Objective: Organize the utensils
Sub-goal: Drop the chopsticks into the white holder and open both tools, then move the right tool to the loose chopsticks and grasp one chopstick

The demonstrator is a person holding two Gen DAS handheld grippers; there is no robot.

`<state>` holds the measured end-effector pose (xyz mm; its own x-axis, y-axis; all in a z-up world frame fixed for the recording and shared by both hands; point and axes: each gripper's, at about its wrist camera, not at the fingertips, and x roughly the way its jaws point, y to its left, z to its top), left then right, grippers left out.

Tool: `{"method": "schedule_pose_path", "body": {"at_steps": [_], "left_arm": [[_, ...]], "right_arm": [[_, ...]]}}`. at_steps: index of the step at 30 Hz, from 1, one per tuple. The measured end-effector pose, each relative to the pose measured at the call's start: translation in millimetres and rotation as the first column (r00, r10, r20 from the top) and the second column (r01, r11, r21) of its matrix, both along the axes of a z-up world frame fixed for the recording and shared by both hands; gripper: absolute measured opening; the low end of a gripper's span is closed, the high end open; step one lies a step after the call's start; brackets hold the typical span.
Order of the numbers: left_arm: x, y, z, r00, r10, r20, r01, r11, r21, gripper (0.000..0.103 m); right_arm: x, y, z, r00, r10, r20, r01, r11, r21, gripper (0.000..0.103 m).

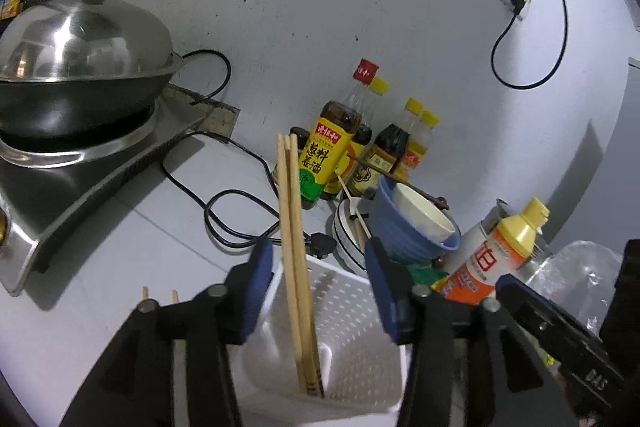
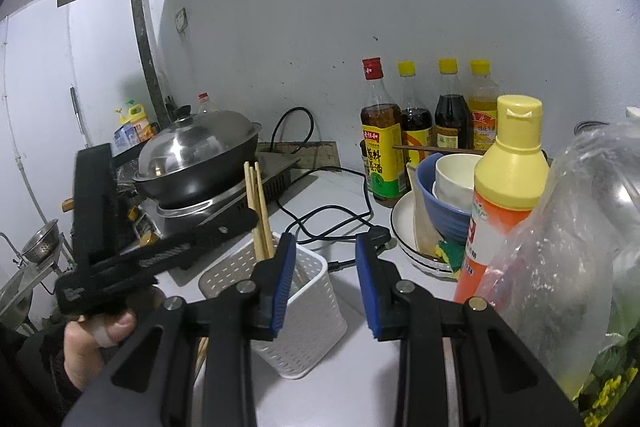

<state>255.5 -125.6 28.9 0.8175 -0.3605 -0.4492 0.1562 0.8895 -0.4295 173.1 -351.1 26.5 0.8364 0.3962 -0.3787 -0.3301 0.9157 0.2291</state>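
While your left tool (image 1: pixel 320 267) stands apart around the wooden chopsticks (image 1: pixel 296 247), not pinching them, they lean in the white holder (image 1: pixel 352 307) at bottom center. Your right tool (image 2: pixel 326 283) is apart too, its left pad at the holder's wall.

Our left gripper (image 1: pixel 318 281) points forward and somewhat downward, its blue-padded jaws standing apart with nothing pressed between the pads. Our right gripper (image 2: pixel 325 281) tilts down likewise, jaws parted and gripping nothing. In the right wrist view, our left hand (image 2: pixel 94 341) wraps the left gripper's handle.
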Motion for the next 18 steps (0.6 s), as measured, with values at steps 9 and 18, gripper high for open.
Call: {"method": "schedule_pose_path", "body": {"at_steps": [9,18], "left_arm": [[-34.3,40.9,5.0,0.999,-0.023,0.024,0.023,1.000,0.021,0.059],[-61.6,74.8,-0.6,0.999,-0.029,0.014,0.029,0.998,0.053,0.059]], "right_arm": [[-17.6,17.9,1.4,1.000,0.010,-0.018,-0.010,1.000,-0.025,0.029],[-39.9,42.9,3.5,0.997,0.074,-0.035,-0.076,0.996,-0.045,0.041]]}}
